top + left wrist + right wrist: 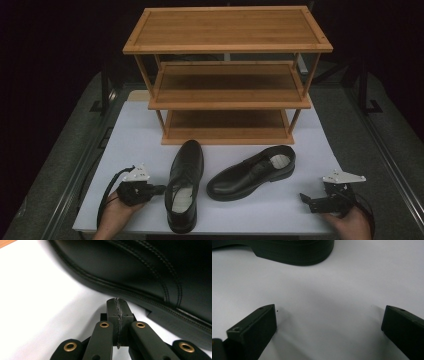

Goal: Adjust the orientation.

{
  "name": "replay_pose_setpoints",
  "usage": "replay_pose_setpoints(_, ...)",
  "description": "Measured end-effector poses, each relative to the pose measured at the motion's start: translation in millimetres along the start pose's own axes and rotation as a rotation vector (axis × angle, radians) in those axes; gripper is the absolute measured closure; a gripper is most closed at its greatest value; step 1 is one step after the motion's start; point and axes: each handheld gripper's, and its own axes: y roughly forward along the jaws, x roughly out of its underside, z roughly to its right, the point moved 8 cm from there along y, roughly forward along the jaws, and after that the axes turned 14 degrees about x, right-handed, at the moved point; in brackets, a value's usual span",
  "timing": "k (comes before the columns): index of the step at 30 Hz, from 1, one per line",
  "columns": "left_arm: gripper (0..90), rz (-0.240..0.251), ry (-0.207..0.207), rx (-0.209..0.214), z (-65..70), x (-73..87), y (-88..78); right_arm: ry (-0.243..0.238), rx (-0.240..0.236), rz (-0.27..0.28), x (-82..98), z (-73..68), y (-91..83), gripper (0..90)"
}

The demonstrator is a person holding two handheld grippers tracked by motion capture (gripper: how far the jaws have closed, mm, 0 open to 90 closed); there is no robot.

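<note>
**Two shoes out front, a rack waiting behind**

The left tongs point(159, 189) sit pressed fully together, gripping nothing, their tip just beside the flank of the left shoe point(184, 186), near its opening. That shoe lies with its toe pointing at the rack point(227, 75), probably so it can slide straight onto a shelf.

The right tongs point(306, 200) are spread wide and empty, low over the bench point(135, 130). The right shoe point(252, 171) lies well to their left, turned crosswise, its heel the nearer end; in the right gripper view that heel point(294, 252) sits ahead, apart from the jaws. The spread suggests readiness to take it there.
</note>
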Motion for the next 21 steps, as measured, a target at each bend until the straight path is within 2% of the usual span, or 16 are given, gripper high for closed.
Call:
replay_pose_setpoints(2,90.0,0.006,0.0,-0.011,-1.7,0.8,-3.9,0.0,0.0,0.0,0.0,0.0,0.0,0.0)
replay_pose_setpoints(3,78.6,0.017,-0.014,-0.031,-4.7,2.9,-10.7,-0.001,0.0,0.0,0.0,0.0,0.1,0.0)
replay_pose_setpoints(5,66.3,0.027,-0.022,-0.071,-8.3,5.6,-17.3,-0.001,0.0,0.0,0.0,0.0,0.0,0.0)
replay_pose_setpoints(6,58.6,0.027,-0.022,-0.071,-8.3,5.6,-17.3,0.0,0.0,0.0,0.0,0.0,0.0,0.0)
replay_pose_setpoints(7,51.5,0.016,-0.014,-0.108,-10.9,10.3,-23.9,0.0,0.0,0.0,0.0,0.0,0.0,0.0)
replay_pose_setpoints(9,40.2,0.011,-0.004,-0.153,-13.8,15.4,-30.8,-0.001,0.0,0.0,0.0,0.0,0.1,0.0)
replay_pose_setpoints(10,33.1,0.011,-0.004,-0.153,-13.8,15.4,-30.8,-0.001,0.0,0.0,0.0,0.0,0.1,0.0)
replay_pose_setpoints(11,28.4,0.008,-0.012,-0.171,-16.3,21.1,-36.5,-0.001,0.0,0.0,0.0,0.1,0.1,0.0)
replay_pose_setpoints(12,24.5,0.008,-0.012,-0.171,-16.3,21.1,-36.5,-0.001,0.0,0.0,0.0,0.1,0.1,0.0)
replay_pose_setpoints(13,17.8,0.005,-0.027,-0.191,-19.2,26.5,-40.4,-0.002,0.0,0.0,-0.1,0.1,0.1,0.0)
replay_pose_setpoints(16,10.4,-0.024,-0.029,-0.224,-23.2,34.6,-42.9,-0.002,0.0,-0.001,-0.1,0.2,0.1,0.0)
replay_pose_setpoints(19,7.5,-0.037,-0.034,-0.227,-26.5,38.1,-41.1,-0.002,0.0,0.0,-0.1,0.2,0.1,0.0)
replay_pose_setpoints(21,1.6,-0.056,-0.04,-0.227,-28.2,40.9,-37.6,-0.002,0.0,-0.001,-0.1,0.2,0.1,0.0)
